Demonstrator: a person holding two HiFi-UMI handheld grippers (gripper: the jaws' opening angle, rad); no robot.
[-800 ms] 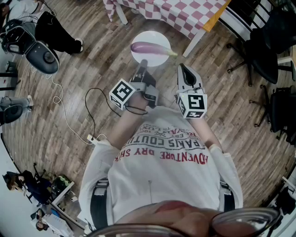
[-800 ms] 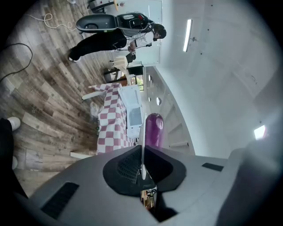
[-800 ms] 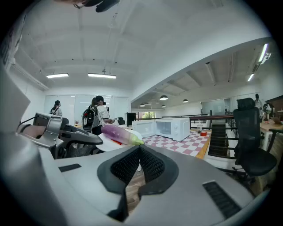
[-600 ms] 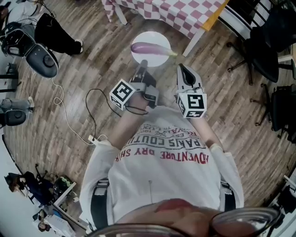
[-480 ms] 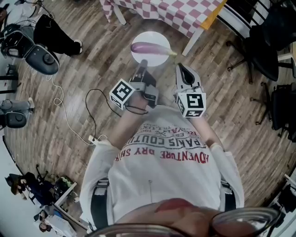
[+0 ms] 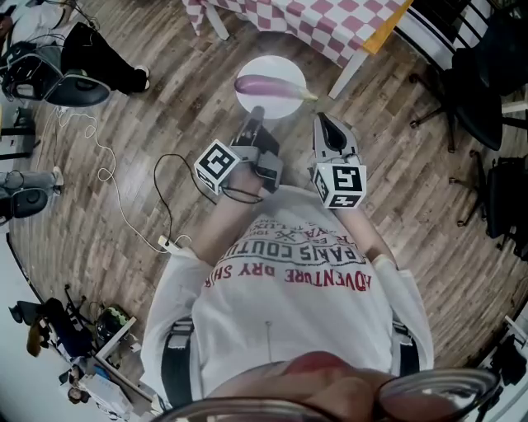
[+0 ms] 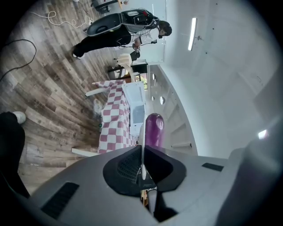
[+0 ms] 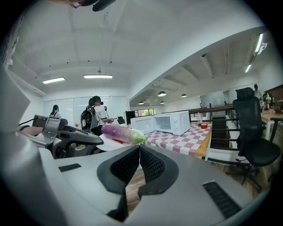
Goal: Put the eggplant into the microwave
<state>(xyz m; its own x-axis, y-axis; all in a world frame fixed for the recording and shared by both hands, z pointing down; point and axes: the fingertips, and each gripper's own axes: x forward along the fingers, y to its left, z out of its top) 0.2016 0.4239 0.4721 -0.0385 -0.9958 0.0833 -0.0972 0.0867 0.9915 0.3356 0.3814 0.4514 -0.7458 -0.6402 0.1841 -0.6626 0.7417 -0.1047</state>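
Note:
A purple eggplant (image 6: 268,85) lies on a round white plate (image 6: 272,109) held above the wooden floor. My left gripper (image 6: 255,113) is shut on the plate's near rim; in the left gripper view the plate (image 7: 142,132) shows edge-on between the closed jaws, with the eggplant (image 7: 154,129) on top. My right gripper (image 6: 324,123) hangs just right of the plate, shut and empty, apart from it. In the right gripper view the eggplant (image 8: 118,132) and the plate (image 8: 95,142) sit left of the white microwave (image 8: 170,122), which stands farther off on the checkered table (image 8: 185,139).
The red-checkered table (image 6: 313,21) lies ahead with a white leg (image 6: 351,72) beside the plate. Black office chairs (image 6: 466,91) stand at the right. A cable (image 6: 161,189) and gear (image 6: 78,91) lie on the floor at the left. People stand far back (image 8: 95,114).
Both grippers and the plate keep their places in the head view. The floor and gear at the left edge have shifted slightly, as the view moved a little.

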